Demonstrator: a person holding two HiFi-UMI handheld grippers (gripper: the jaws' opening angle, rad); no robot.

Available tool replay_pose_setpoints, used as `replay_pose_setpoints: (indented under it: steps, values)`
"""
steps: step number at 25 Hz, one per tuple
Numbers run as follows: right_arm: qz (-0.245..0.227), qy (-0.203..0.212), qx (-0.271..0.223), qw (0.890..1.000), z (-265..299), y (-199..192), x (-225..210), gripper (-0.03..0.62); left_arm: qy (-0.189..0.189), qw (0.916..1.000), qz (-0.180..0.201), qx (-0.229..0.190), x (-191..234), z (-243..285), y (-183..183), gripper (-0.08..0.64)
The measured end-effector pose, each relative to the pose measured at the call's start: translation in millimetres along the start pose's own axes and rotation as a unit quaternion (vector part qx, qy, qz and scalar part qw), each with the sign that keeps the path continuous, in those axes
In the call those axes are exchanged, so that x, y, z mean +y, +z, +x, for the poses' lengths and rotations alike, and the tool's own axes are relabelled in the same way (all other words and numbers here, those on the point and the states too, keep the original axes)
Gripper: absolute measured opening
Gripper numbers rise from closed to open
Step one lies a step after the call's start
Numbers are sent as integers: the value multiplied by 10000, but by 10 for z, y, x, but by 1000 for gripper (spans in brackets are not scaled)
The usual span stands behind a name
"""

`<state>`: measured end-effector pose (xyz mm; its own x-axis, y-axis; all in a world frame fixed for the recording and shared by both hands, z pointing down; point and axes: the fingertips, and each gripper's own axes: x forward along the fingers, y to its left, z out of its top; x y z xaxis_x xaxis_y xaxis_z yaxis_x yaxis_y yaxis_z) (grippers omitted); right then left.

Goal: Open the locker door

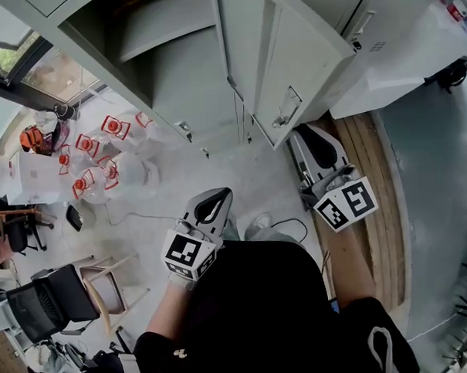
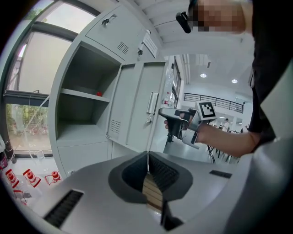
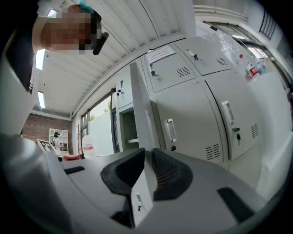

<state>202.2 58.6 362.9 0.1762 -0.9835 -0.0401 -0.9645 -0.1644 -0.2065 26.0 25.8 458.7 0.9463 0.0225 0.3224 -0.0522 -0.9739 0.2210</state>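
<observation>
The grey locker door stands swung open from the row of lockers, its handle facing me. My right gripper is at the door's lower free edge. In the right gripper view that door edge runs up through the jaws, and my right gripper is shut on it. The left gripper view shows the same door with the right gripper at its edge. My left gripper hangs lower left, away from the lockers. Seen in its own view, the left gripper is shut on nothing.
The opened compartment shows a bare shelf. Clear bags with red labels lie on the floor to the left, with chairs nearer me. A wooden platform runs along the right and a cable lies by my feet.
</observation>
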Motion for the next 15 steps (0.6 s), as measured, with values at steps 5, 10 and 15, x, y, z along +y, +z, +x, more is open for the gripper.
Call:
replay_pose_setpoints:
  steps: [5, 10, 15]
  values:
    - [227, -424, 112, 9988, -84, -126, -301, 48, -159, 9998, 65, 55, -49, 120, 9, 25]
    - [478, -959, 92, 9942, -307, -226, -548, 46, -507, 9984, 224, 113, -68, 290, 86, 25]
    - [498, -1440, 41, 9883, -557, -253, -573, 46, -889, 9951, 411, 99, -25, 397, 200, 25]
